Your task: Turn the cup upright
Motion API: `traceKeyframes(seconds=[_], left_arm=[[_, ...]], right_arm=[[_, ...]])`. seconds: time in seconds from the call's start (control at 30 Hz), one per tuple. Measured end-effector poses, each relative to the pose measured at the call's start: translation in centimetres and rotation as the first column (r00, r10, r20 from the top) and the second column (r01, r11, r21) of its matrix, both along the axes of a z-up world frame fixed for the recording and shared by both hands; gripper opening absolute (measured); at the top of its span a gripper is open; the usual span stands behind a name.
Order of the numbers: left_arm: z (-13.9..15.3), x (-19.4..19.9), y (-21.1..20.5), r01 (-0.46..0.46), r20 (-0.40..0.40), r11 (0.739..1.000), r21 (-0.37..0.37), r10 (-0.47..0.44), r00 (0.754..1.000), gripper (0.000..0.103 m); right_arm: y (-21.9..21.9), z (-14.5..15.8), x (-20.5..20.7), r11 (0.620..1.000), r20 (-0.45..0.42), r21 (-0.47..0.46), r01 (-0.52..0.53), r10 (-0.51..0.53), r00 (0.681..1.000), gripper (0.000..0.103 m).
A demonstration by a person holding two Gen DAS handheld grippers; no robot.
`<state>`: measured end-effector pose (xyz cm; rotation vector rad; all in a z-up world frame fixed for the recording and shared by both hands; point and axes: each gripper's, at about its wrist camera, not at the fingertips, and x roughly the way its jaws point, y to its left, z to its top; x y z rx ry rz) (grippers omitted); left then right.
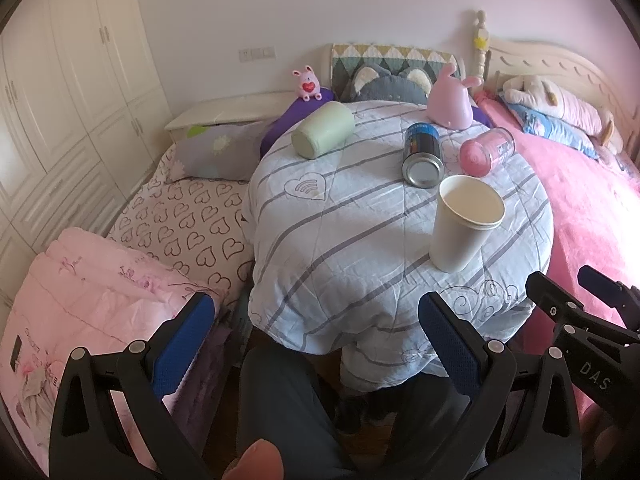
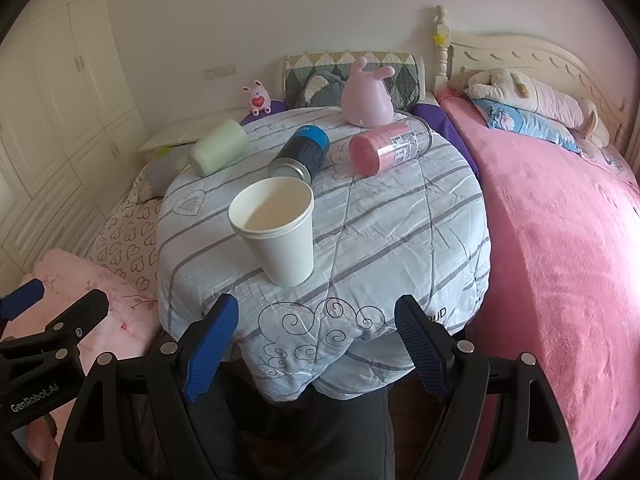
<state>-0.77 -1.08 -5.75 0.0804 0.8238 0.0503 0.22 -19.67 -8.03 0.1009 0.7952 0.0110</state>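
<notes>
A white paper cup [image 1: 464, 224] [image 2: 276, 232] stands upright, mouth up, on the round table covered with a striped quilt [image 1: 360, 248] [image 2: 400, 224]. A pale green cup [image 1: 322, 130] [image 2: 218, 147] lies on its side at the far left of the table. A blue and black can [image 1: 423, 150] [image 2: 301, 151] and a pink cup [image 1: 486, 151] [image 2: 390, 146] lie on their sides behind the white cup. My left gripper [image 1: 314, 344] is open and empty, near the table's front edge. My right gripper [image 2: 316, 354] is open and empty, just in front of the white cup.
A pink rabbit toy [image 1: 450, 100] [image 2: 368, 98] stands at the table's far edge. A pink bed [image 2: 560, 240] lies to the right, a heart-print bed [image 1: 188, 220] and folded pink quilt [image 1: 80, 300] to the left. White wardrobes [image 1: 60, 100] line the left wall.
</notes>
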Motion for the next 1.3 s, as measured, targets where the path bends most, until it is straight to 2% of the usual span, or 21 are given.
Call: traceKeyframes(seconds=[1.3], left_arm=[[0.37, -0.24, -0.27, 0.003, 0.007, 1.000, -0.007, -0.003, 1.000, 0.103]], right_arm=[[0.22, 0.50, -0.45, 1.000, 0.016, -0.007, -0.005, 0.005, 1.000, 0.082]])
